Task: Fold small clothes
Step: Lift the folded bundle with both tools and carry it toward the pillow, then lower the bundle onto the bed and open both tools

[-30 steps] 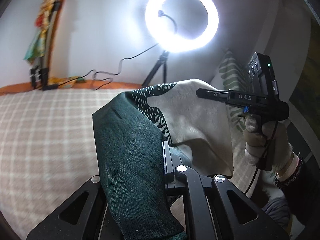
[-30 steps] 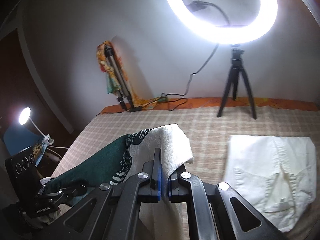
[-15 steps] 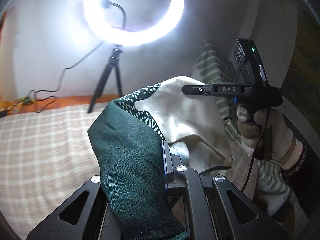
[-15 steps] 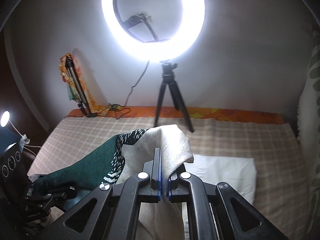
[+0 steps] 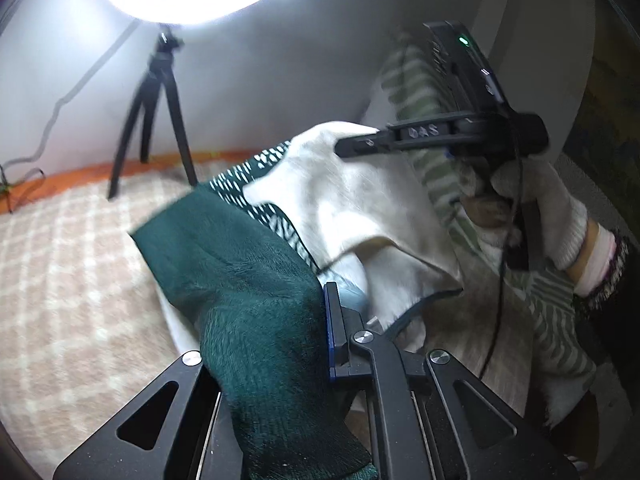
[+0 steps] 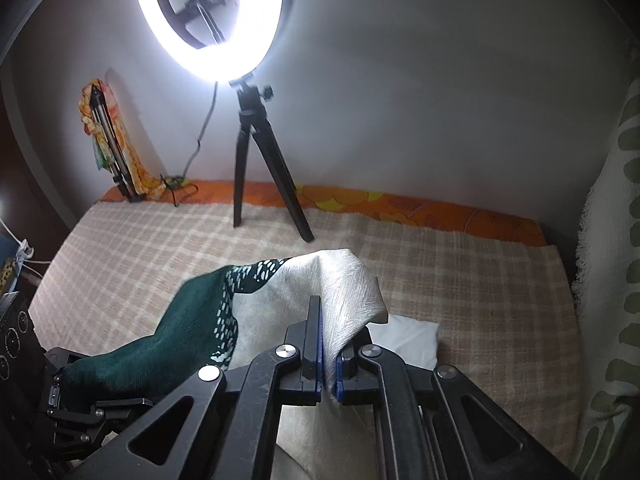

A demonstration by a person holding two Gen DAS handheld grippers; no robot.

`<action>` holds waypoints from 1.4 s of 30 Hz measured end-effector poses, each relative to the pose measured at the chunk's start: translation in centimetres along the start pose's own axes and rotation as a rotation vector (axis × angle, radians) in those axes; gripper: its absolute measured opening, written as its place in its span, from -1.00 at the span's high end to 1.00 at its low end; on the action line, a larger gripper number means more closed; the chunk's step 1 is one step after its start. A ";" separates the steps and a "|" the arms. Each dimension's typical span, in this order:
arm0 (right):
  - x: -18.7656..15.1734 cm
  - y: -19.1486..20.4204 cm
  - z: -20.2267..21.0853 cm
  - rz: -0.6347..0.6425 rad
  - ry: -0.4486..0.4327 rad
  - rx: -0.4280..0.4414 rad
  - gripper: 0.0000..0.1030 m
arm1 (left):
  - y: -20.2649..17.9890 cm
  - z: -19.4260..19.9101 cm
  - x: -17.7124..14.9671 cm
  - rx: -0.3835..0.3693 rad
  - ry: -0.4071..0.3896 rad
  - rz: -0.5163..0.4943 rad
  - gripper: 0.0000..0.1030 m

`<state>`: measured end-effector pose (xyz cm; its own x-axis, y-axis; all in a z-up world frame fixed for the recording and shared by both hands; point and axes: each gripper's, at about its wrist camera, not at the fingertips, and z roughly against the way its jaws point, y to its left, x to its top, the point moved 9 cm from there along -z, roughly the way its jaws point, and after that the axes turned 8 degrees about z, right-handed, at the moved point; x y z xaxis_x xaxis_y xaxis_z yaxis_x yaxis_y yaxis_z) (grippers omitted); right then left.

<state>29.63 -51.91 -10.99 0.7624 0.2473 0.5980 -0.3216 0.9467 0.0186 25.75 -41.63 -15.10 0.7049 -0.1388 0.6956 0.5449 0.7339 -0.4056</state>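
I carry the green-and-cream garment (image 6: 256,312) above the bed (image 6: 460,280), left gripper (image 5: 326,332) and right gripper (image 6: 328,360) each clenched on an edge; a thin pinch could slip, collapsing the fold.

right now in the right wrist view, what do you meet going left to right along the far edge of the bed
Folded tripod draped in an orange patterned cloth → tangle of black cable → black tripod of the lit ring light → white curtain with green leaf print
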 end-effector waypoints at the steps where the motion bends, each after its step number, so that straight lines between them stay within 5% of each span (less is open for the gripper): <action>1: -0.4 -0.3 -0.5 0.000 0.012 -0.009 0.96 | 0.1 -0.2 -0.5 0.005 0.018 -0.002 0.83; 4: -1.7 -1.9 -1.9 -0.025 0.057 -0.040 0.91 | 0.5 -0.4 -1.8 0.034 0.068 -0.007 0.66; 8: -3.7 -5.1 -2.5 -0.049 0.139 -0.184 0.57 | 2.0 1.1 -2.6 0.072 0.098 0.030 0.24; 12: -4.3 -7.0 -0.9 -0.117 0.142 -0.296 0.53 | 2.9 3.9 -3.0 0.080 0.090 0.037 0.24; 17: -1.1 -2.3 1.0 -0.047 -0.030 -0.199 0.55 | 4.6 5.7 -1.6 0.116 0.036 0.026 0.24; 27: -2.3 1.0 -1.8 -0.086 -0.033 -0.103 0.56 | 11.6 1.5 3.9 0.030 0.046 0.356 0.24; 31: -3.2 0.7 -2.3 -0.109 -0.027 -0.088 0.56 | 11.9 -1.5 4.9 -0.037 0.065 0.415 0.24; 33: -3.6 0.7 -2.6 -0.107 -0.021 -0.090 0.56 | 11.6 -2.6 5.3 -0.045 0.062 0.414 0.44; 35: -3.9 0.9 -3.1 -0.099 -0.010 -0.090 0.56 | 11.2 -3.8 5.9 0.018 0.056 0.338 0.85; 38: -5.1 0.6 -4.1 -0.075 0.054 -0.145 0.56 | 11.6 -4.9 6.5 0.207 0.042 0.187 0.85; 42: -5.9 0.1 -4.3 -0.079 0.071 -0.168 0.57 | 11.7 -4.6 6.7 0.261 0.034 0.124 0.85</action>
<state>27.45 -52.40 -17.95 0.8214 0.1790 0.5415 -0.1652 0.9834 -0.0745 38.92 -37.08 -17.95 0.7761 -0.0560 0.6281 0.3213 0.8922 -0.3175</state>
